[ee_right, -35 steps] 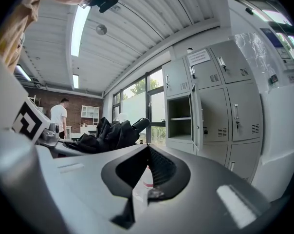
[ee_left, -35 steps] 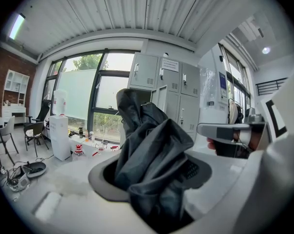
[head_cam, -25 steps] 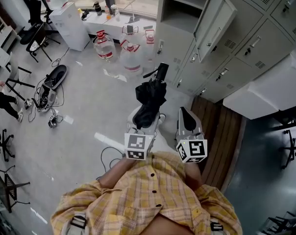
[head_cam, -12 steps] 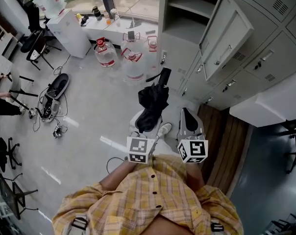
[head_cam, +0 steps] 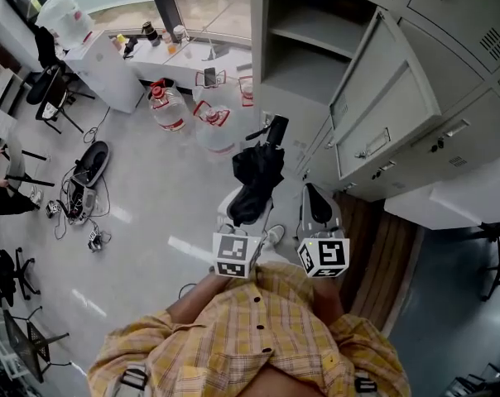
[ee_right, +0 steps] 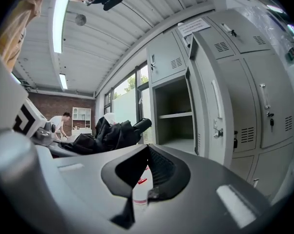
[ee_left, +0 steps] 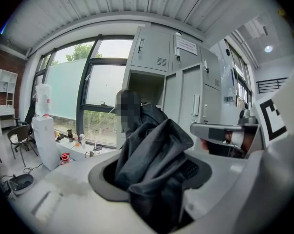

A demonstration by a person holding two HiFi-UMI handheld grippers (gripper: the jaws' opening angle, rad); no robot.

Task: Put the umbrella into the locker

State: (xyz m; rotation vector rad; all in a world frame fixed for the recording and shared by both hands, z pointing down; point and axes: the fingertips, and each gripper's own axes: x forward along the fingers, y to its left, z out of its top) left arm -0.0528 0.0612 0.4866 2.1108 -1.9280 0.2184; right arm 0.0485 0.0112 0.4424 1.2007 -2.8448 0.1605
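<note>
Black fabric fills the left tool (head_cam: 243, 209): its jaws are clamped on the bunched canopy of the folded umbrella (head_cam: 258, 168), which sticks out ahead of it with the stubby handle (head_cam: 275, 128) at the far end, pointing toward the locker (head_cam: 293, 79). The right tool (head_cam: 313, 195) is alongside, on the side nearer the locker's open door (head_cam: 391, 98). Its jaws are closed tip to tip with nothing between them.

The umbrella is in the air in front of the locker, short of the open compartment and not yet past its front edge. That compartment looks bare, with a shelf (head_cam: 316, 35) across its upper part. Away from the locker, on the floor (head_cam: 151, 188) toward the window, stand water bottles (head_cam: 163, 107).

I judge the umbrella to be light, with a stiff core under loose cloth. Cloth alone gives a soft, sliding grip, and the slack folds could catch on the locker's front edge or droop when set down. The bite is safer if it takes in the shaft inside the folds, near the middle so neither end tips. The hard handle would be the other firm spot. Handle-first entry looks simplest.
</note>
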